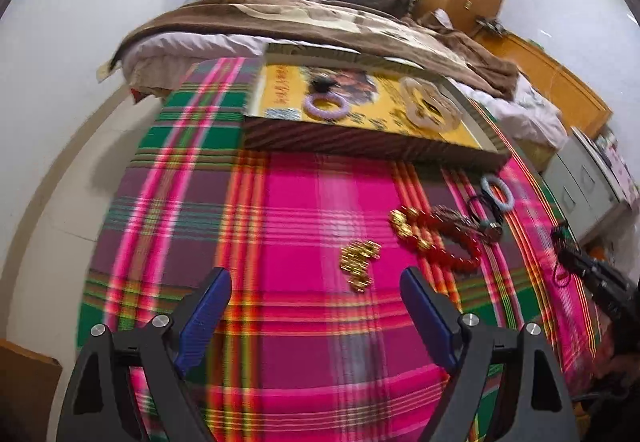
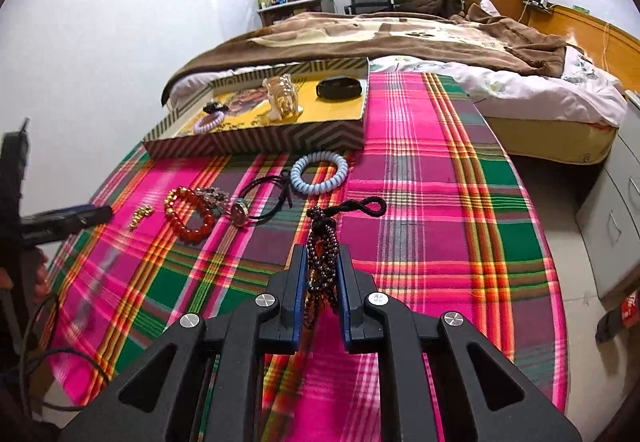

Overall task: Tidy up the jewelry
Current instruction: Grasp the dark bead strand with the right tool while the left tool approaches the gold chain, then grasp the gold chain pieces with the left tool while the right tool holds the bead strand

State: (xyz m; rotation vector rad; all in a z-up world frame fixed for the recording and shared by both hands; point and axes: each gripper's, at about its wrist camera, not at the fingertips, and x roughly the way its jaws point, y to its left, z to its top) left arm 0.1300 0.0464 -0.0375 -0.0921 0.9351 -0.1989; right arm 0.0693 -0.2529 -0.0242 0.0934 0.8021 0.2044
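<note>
My right gripper (image 2: pixel 323 258) is shut on a dark brown bead strand (image 2: pixel 322 242) whose black cord loop (image 2: pixel 362 206) sticks out past the fingertips, above the plaid cloth. My left gripper (image 1: pixel 316 282) hangs open over the cloth, nothing between its blue pads; a small gold chain (image 1: pixel 359 260) lies just beyond it. On the cloth lie a red and gold bead bracelet (image 2: pixel 189 213), a black cord with a round pendant (image 2: pixel 256 201) and a pale blue coil hair tie (image 2: pixel 319 173). The yellow-bottomed tray (image 2: pixel 280 139) holds a lilac coil tie (image 2: pixel 209 123), a clear bangle (image 2: pixel 282 97) and a dark bangle (image 2: pixel 339 87).
A plaid cloth (image 2: pixel 420 177) covers the round table. A bed with a brown blanket (image 2: pixel 400 37) stands right behind the tray. Grey drawers (image 2: pixel 616 209) are at the right, beyond the table's edge. In the right wrist view the left gripper (image 2: pixel 60 219) reaches in from the left.
</note>
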